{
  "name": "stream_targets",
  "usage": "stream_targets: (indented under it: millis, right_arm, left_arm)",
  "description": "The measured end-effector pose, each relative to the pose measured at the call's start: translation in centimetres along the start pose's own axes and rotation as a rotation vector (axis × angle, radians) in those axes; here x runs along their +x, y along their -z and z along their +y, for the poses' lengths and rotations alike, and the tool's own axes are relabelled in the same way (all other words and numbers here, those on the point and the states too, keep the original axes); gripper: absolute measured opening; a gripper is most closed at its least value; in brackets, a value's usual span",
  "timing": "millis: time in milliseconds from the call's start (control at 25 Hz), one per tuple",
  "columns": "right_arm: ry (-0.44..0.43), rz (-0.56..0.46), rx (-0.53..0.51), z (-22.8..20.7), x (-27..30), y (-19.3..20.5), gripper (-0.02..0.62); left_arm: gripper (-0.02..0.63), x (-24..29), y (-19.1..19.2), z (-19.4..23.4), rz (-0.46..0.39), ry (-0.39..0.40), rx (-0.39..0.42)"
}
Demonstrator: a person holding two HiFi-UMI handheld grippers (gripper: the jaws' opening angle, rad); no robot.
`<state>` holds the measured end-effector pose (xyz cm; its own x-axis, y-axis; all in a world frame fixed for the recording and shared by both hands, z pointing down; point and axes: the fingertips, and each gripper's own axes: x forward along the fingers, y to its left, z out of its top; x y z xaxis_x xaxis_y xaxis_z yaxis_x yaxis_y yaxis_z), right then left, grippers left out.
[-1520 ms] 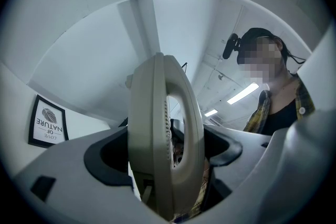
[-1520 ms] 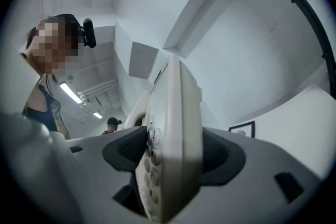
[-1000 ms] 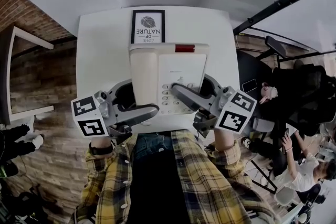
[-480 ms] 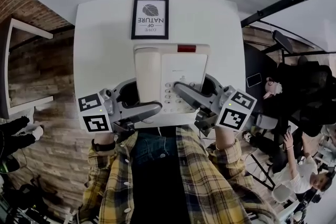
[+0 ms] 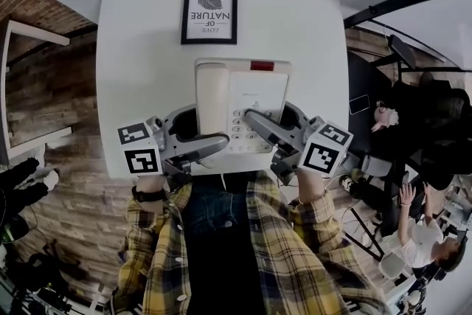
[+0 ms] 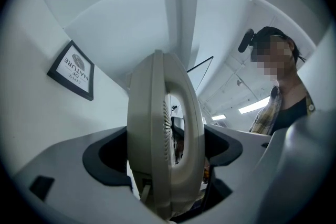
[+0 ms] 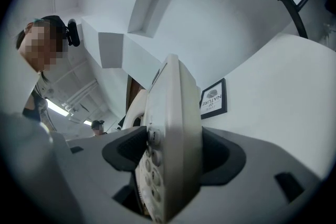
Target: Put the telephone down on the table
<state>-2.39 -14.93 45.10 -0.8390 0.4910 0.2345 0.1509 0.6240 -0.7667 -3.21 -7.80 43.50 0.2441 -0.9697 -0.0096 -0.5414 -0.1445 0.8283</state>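
While my left gripper (image 5: 210, 147) and right gripper (image 5: 258, 125) each clamped the cream plastic desk telephone (image 5: 243, 96) over the white table (image 5: 140, 48), I judged the setting-down unfinished.

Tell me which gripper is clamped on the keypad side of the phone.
The right gripper: its jaws close over the keypad edge of the phone, while the left gripper grips the handset side.

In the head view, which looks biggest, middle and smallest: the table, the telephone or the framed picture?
Largest: table.
Middle: telephone, though it is probably nearer the camera, which flatters it.
Smallest: framed picture.
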Motion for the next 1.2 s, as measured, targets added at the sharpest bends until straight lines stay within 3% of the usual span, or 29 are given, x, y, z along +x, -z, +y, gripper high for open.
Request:
stream_targets:
  millis: [520, 1200]
  right_arm:
    - [0.064, 0.058, 0.091, -5.8, 1.1, 3.1, 0.287]
    - [0.121, 0.123, 0.137, -9.6, 1.8, 4.9, 0.291]
  left_arm:
    - [0.394, 1.0, 2.9, 5.4, 0.045, -0.083, -0.114]
    - [0.417, 1.9, 4.8, 9.1, 0.083, -0.189, -0.175]
